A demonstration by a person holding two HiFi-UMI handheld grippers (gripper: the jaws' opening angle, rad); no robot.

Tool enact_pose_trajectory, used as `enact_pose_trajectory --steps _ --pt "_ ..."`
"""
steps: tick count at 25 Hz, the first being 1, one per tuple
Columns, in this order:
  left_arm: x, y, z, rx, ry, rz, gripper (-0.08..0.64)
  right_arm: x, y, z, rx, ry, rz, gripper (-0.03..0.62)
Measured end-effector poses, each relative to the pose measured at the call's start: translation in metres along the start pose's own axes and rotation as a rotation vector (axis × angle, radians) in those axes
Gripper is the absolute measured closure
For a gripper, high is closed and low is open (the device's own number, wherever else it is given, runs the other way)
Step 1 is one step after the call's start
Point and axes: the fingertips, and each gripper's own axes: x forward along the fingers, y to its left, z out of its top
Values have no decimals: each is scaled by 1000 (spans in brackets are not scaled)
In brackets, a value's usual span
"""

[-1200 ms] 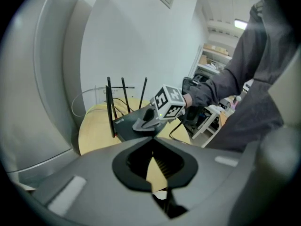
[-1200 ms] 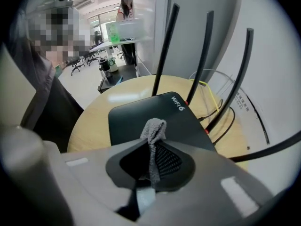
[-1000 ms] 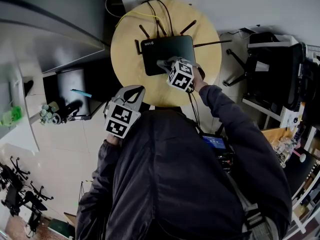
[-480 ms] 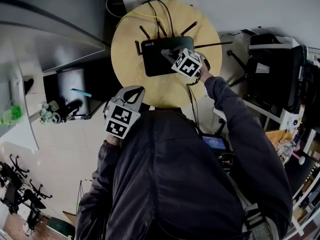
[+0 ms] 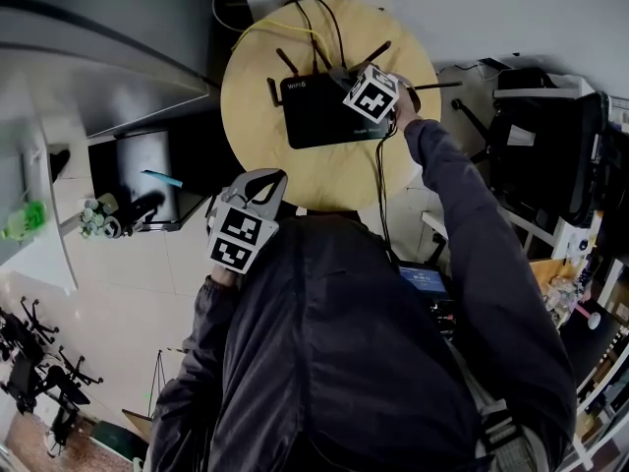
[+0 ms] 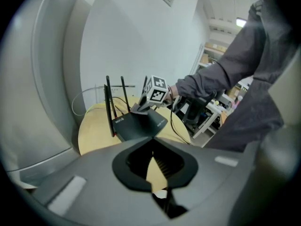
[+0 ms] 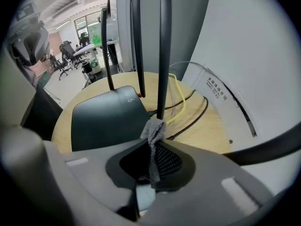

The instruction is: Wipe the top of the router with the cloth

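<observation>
A black router [image 5: 319, 116] with upright antennas lies on a round wooden table [image 5: 256, 96]. My right gripper [image 5: 352, 82] is over the router's far right corner, by the antennas. It is shut on a grey cloth [image 7: 151, 132], whose bunched tip hangs just past the jaws at the base of one antenna [image 7: 163, 51]. The router's dark top [image 7: 106, 117] spreads out to the left of the cloth. My left gripper [image 5: 267, 177] stays near the body, off the table's near edge, jaws together with nothing between them. From the left gripper view, the router [image 6: 141, 126] sits beyond that gripper [image 6: 153, 138].
Yellow and black cables [image 5: 295, 18] run off the table's far edge toward the wall. A black chair [image 5: 545, 136] stands to the right. A grey cabinet [image 5: 108, 57] and a low shelf [image 5: 147, 205] are on the left. A lit screen [image 5: 423, 281] hangs by my right side.
My right gripper has carried the cloth from the router's near edge across its top to the far right corner. The left gripper has not moved.
</observation>
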Motion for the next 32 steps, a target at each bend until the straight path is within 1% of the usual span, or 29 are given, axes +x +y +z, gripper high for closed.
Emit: enact_pose_trajectory --steps 2,5,11,16,25,32 --pt "0 0 -1 0 2 -1 560 -3 2 5 -28 -10 -12 568" --pt "0 -2 -1 7 3 -6 560 -5 11 4 -44 -6 -5 568" --pt "4 -7 3 25 6 -18 560 -11 33 -7 -35 -11 22 568" --pt "4 -9 1 34 7 -29 560 -16 59 -19 -38 -12 34 568" --pt "8 -13 2 44 11 -48 560 -27 104 -42 -22 -9 84 568" --pt "9 -12 2 42 13 -48 560 -30 119 -48 -9 -10 126 567"
